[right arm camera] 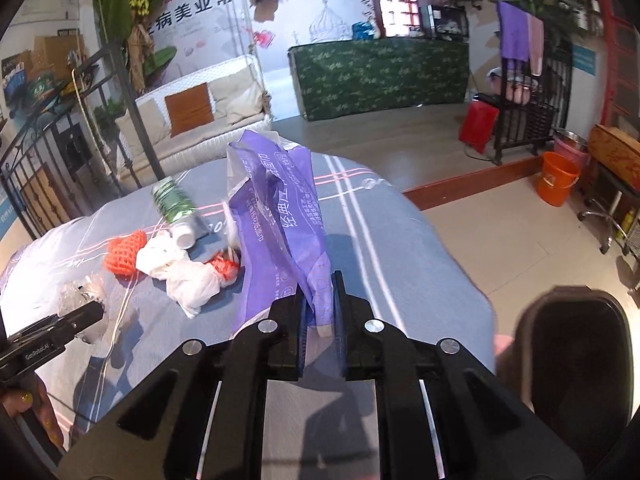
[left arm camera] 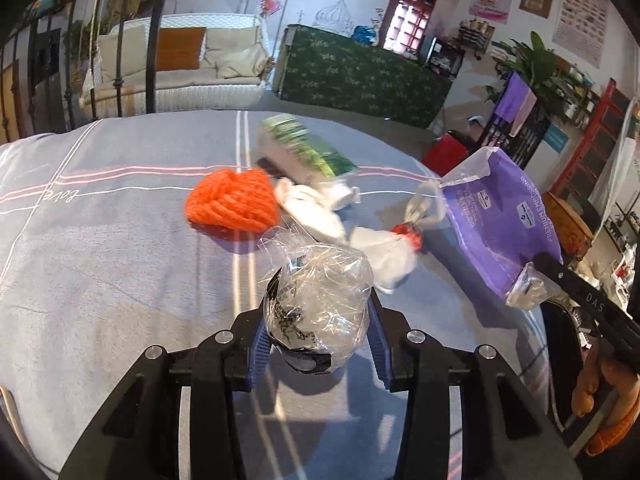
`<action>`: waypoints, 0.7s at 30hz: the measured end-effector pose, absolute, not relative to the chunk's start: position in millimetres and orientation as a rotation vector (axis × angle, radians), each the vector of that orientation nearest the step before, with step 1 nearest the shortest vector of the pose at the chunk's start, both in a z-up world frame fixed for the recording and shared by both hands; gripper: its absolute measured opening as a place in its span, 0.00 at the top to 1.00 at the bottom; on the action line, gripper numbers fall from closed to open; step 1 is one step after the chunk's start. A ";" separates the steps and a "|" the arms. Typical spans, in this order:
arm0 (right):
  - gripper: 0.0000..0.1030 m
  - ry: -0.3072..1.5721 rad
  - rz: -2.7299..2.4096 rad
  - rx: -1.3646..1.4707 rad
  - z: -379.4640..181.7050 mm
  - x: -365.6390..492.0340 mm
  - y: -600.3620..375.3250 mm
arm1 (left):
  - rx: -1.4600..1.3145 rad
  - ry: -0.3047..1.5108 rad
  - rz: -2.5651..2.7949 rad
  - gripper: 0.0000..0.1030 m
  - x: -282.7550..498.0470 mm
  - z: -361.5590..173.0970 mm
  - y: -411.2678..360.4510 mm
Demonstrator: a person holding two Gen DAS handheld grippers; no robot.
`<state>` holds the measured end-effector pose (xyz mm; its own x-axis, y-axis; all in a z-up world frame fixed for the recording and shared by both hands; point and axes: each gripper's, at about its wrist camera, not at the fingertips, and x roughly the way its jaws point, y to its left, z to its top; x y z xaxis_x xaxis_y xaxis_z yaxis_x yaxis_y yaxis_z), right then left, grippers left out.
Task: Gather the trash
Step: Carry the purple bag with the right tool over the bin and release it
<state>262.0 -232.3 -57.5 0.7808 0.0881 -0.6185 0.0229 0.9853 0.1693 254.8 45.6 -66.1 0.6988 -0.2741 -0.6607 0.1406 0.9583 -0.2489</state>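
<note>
Purple bag (right arm camera: 276, 232) between right gripper (right arm camera: 320, 312) fingers

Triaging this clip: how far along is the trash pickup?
Nothing visibly binned yet. In hand: left gripper clamps the crumpled clear plastic wrapper; right gripper pinches the purple plastic bag. Left on the grey bedsheet: orange foam net, white crumpled tissues, green-labelled plastic bottle.
</note>
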 end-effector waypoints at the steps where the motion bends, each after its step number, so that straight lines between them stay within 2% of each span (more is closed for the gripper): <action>1: 0.88 0.670 0.024 0.176 -56.8 254.4 -237.3 | -0.183 0.759 -0.248 0.60 252.4 -64.9 40.8; 21: 0.88 0.628 -0.206 0.277 -58.4 130.6 -334.4 | -0.126 0.743 -0.589 0.60 203.3 -69.4 -72.0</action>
<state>130.6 -334.4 -58.4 0.7909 -0.1054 -0.6028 0.2718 0.9430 0.1918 203.3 -72.0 -69.4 0.5837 -0.5466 -0.6004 0.4598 0.8320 -0.3105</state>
